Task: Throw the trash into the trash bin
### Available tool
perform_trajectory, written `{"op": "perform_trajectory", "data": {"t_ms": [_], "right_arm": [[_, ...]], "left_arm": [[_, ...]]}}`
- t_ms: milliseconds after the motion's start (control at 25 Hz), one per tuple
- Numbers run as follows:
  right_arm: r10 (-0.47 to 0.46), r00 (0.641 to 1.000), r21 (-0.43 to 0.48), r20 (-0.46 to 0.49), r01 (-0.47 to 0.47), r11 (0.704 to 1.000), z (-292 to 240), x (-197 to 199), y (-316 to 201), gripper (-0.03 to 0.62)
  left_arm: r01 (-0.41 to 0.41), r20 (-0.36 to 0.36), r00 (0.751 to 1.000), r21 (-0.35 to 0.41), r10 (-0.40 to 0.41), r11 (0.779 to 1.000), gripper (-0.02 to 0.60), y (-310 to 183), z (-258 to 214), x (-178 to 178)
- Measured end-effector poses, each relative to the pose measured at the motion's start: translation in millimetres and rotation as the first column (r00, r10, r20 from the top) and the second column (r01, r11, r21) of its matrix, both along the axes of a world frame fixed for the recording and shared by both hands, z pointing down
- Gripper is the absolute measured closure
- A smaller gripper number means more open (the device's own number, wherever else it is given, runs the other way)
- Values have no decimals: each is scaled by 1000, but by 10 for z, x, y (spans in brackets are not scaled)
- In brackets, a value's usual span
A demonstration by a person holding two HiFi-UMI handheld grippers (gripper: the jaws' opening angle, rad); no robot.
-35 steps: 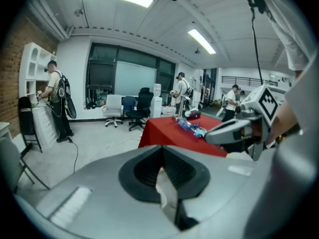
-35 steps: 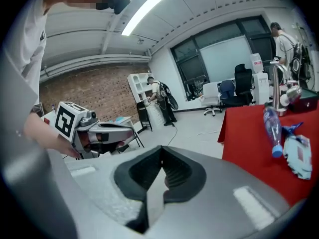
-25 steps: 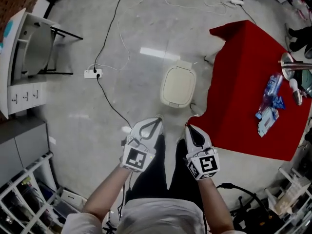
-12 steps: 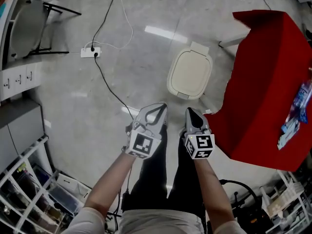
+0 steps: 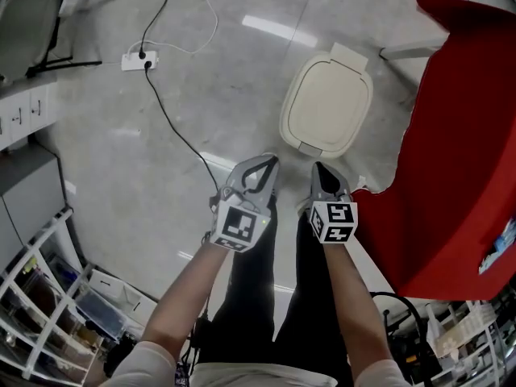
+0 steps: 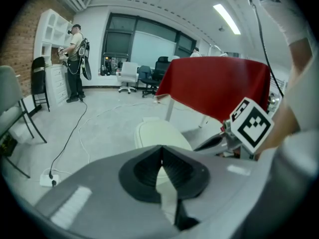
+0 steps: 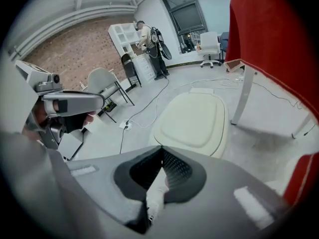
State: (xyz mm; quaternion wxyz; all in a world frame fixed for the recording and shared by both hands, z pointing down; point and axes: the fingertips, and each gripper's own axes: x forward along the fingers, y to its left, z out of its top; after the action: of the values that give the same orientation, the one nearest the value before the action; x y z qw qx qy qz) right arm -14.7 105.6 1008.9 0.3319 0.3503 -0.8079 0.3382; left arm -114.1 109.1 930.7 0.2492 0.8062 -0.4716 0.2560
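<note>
Left gripper (image 5: 266,162): fingers clenched, empty. Right gripper (image 5: 318,168): fingers clenched, empty. Trash bin (image 5: 326,107): cream, lid down, on floor (image 5: 121,184) just ahead of both fingertips. Red counter (image 5: 459,135): right of right fingers.

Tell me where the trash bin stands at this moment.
In the head view the trash bin stands on the floor, just beyond the right gripper, left of the red table.
</note>
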Motion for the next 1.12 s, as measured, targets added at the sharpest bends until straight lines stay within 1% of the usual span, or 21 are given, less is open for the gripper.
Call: {"op": "perform_trajectory", "data": {"t_ms": [120,320,520,680,800,880,1000,1120], "right_arm": [[-6,1000,-22,-10,6,1000,196,-2,11,597],[-33,999,-65,-44,30,997,510,-35,38,597],[-56,990,-95,-131,43,995,706,-38,54,595],[-34,981,-113,-191,12,994,751,-48,70,592],[-10,981,-127,-193,-15,992,740,-41,62,592],[3,985,-128,-172,-25,991,706,-45,35,592],[5,988,-114,-153,-23,993,600,-30,-10,592],[23,990,-83,-139,-35,996,351,14,-56,592]], "left_arm": [[2,2,1000,4,-2,1000,577,-46,89,-9],[8,6,1000,-9,-8,1000,577,-17,279,-1],[23,0,1000,-14,-23,1000,577,2,331,-32],[26,-4,1000,-17,-26,1000,577,33,342,-42],[27,-7,1000,-15,-27,1000,577,50,309,-30],[24,-6,1000,-12,-24,1000,577,57,265,-29],[21,0,1000,-5,-21,1000,577,75,154,-30],[23,5,1000,1,-23,1000,577,81,-31,-31]]}}
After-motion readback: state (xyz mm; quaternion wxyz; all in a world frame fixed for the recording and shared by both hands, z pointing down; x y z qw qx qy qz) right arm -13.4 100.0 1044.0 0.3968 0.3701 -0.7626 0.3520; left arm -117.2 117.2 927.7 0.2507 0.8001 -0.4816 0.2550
